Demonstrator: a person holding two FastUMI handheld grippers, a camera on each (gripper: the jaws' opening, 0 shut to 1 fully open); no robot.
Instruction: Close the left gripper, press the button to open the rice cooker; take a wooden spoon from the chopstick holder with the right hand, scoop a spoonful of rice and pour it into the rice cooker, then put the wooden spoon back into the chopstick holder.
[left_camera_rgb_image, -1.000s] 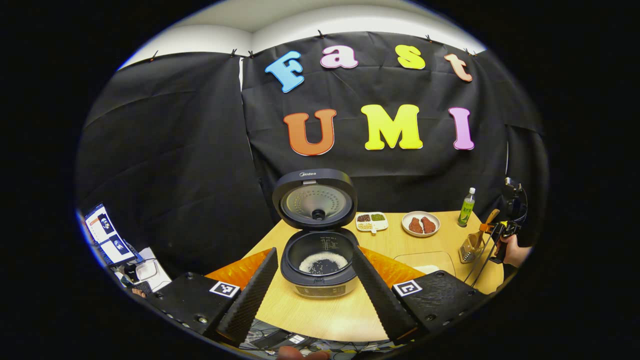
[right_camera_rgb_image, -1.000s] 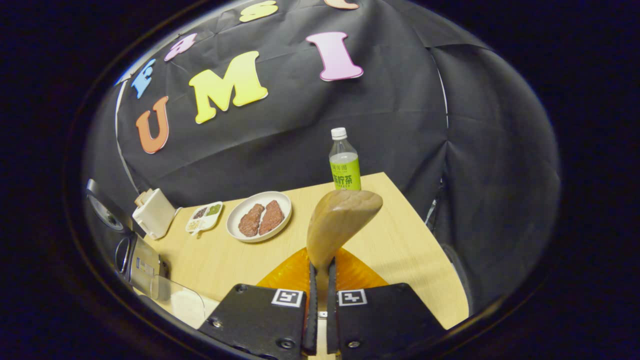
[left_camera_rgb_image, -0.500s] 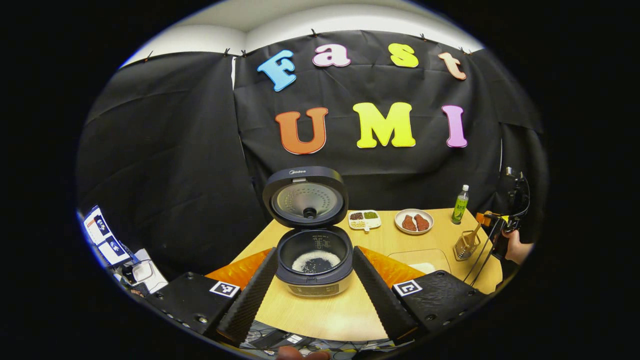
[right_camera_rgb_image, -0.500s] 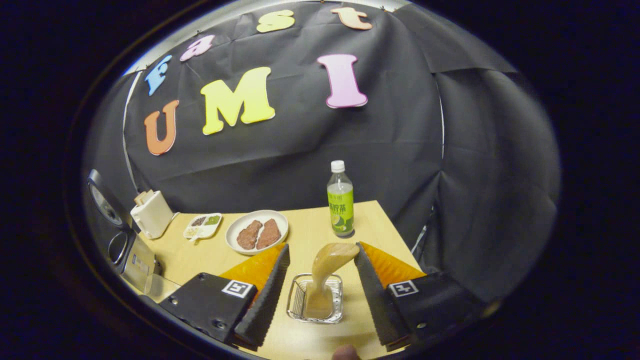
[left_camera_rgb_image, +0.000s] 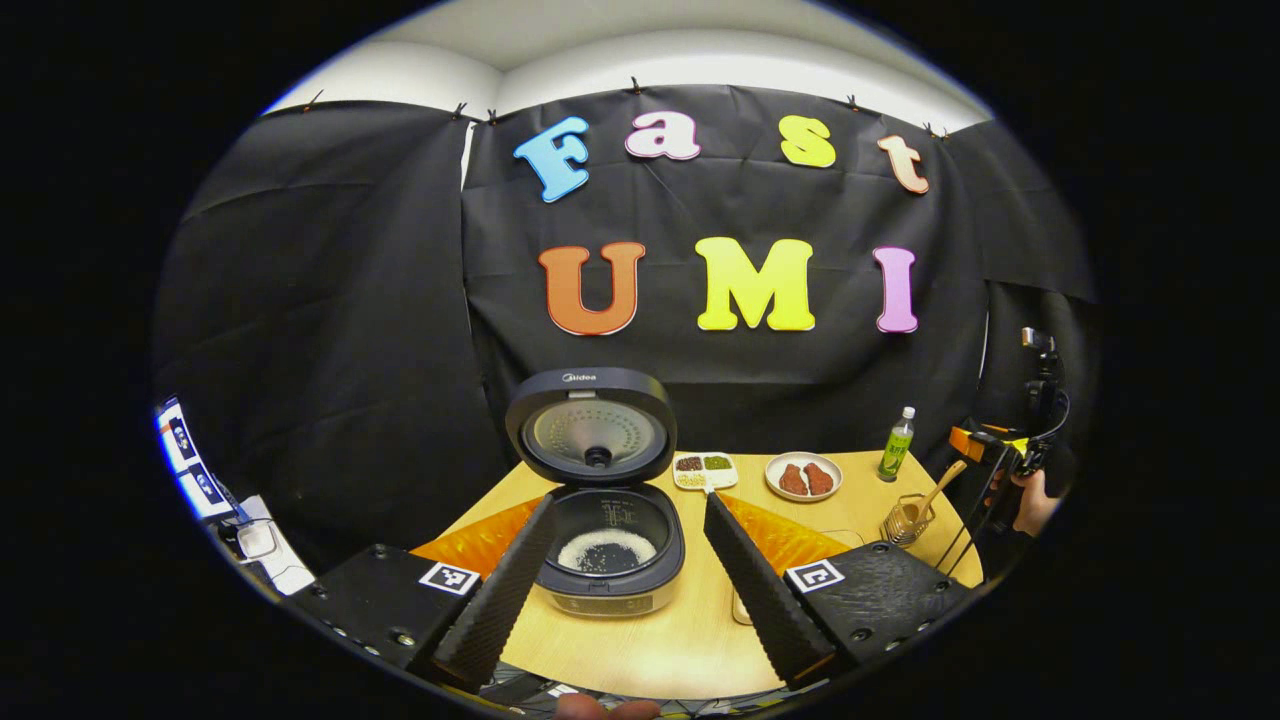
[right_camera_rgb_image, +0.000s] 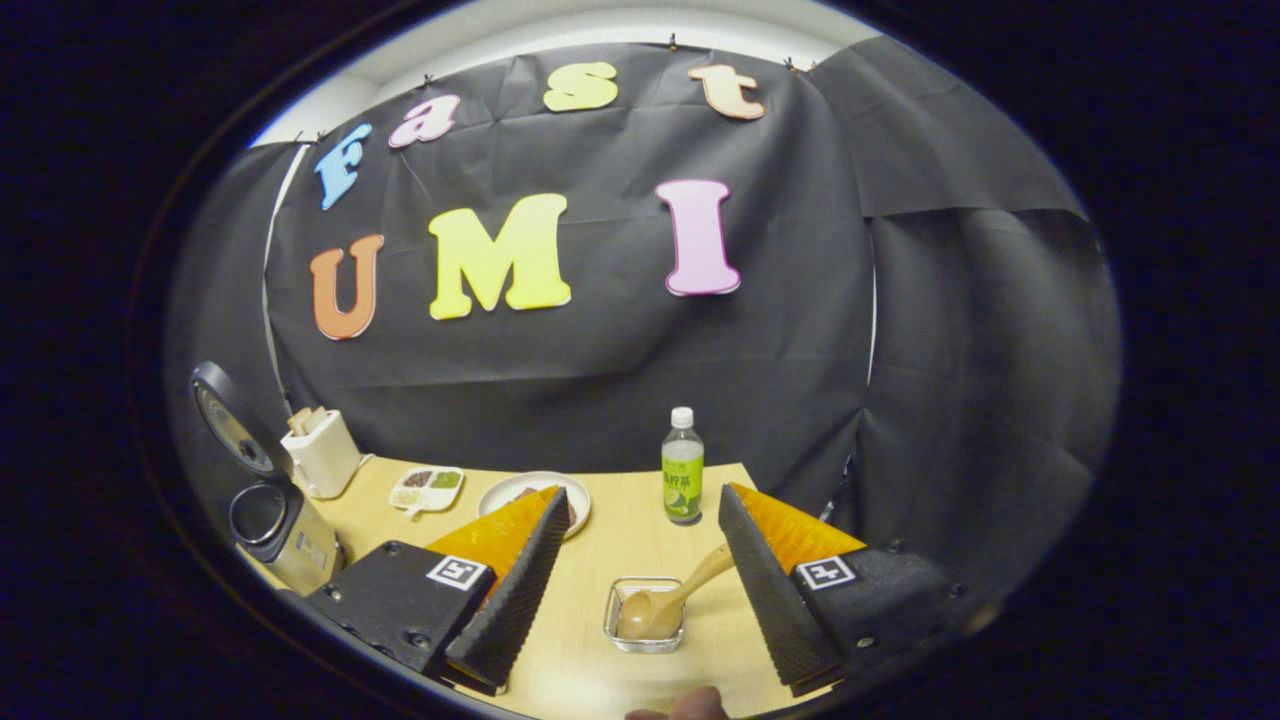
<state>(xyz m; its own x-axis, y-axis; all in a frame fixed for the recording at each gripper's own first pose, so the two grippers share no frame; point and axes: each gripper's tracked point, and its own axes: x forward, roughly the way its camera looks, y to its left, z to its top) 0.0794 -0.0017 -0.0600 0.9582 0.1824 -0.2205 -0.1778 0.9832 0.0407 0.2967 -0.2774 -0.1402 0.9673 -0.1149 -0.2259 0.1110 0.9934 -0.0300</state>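
Wooden table (right_camera_rgb_image: 620, 530) carries the chopstick holder (right_camera_rgb_image: 645, 615) with the wooden spoon (right_camera_rgb_image: 665, 605) leaning inside, bowl down; right gripper (right_camera_rgb_image: 635, 580) hangs released above, its left finger hiding part of a plate (right_camera_rgb_image: 505, 495). Left gripper (left_camera_rgb_image: 620, 580) gapes around the open rice cooker (left_camera_rgb_image: 605, 490).

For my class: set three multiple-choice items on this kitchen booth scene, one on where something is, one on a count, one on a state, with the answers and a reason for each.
1. Where is the wooden spoon?
A. in the chopstick holder
B. in the rice cooker
C. on the plate

2. How many pieces of meat lie on the plate?
A. one
B. two
C. four

3. The rice cooker's lid is:
A. shut
B. raised open
C. lying on the table

Answers: 1 A, its bowl sits in the holder. 2 B, two brown pieces lie side by side. 3 B, the lid stands up behind the pot, with rice showing inside.
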